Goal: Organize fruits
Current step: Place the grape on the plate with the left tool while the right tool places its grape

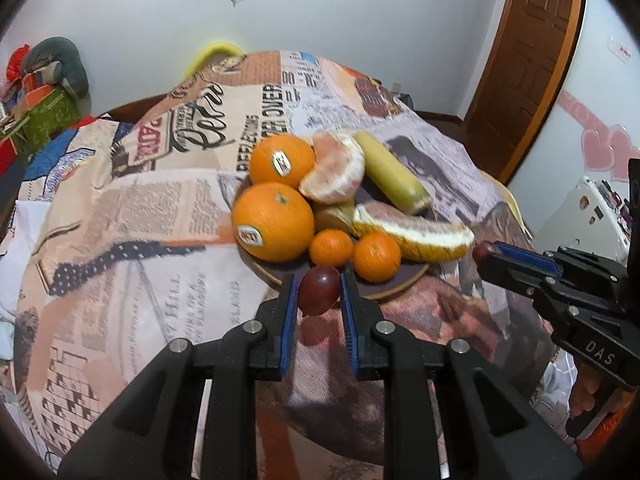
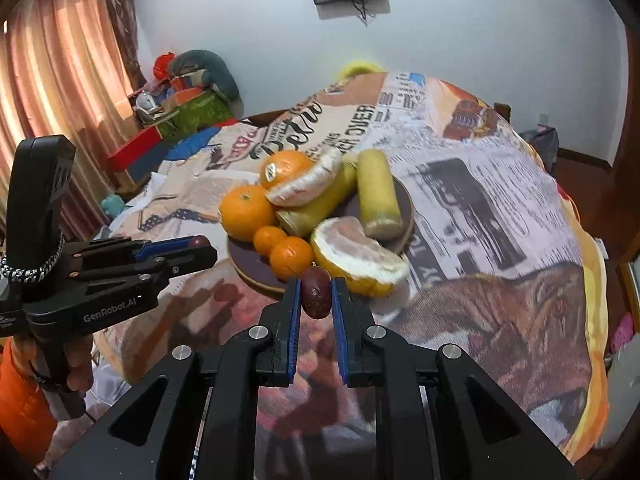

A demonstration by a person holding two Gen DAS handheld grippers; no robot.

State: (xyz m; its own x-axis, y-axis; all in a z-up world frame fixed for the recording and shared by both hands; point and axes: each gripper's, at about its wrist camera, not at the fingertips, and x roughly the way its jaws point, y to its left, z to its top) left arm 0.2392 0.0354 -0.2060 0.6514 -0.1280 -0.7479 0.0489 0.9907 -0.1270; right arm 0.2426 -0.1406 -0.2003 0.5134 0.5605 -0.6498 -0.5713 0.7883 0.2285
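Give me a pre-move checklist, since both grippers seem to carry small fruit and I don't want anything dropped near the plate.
1. Left gripper shut on the left grape, jaws pressing both its sides: ok.
2. Right gripper shut on the right grape: ok.
3. Both grapes lifted off the tablecloth: ok.
4. Free spot on the plate: cannot tell; oranges, tangerines, pomelo pieces and sugarcane pieces crowd it, with a bare strip along the near rim.
5. Grippers apart from each other: ok.
6. Pomelo wedge overhanging the plate rim beside the right gripper: not ok, easily bumped.
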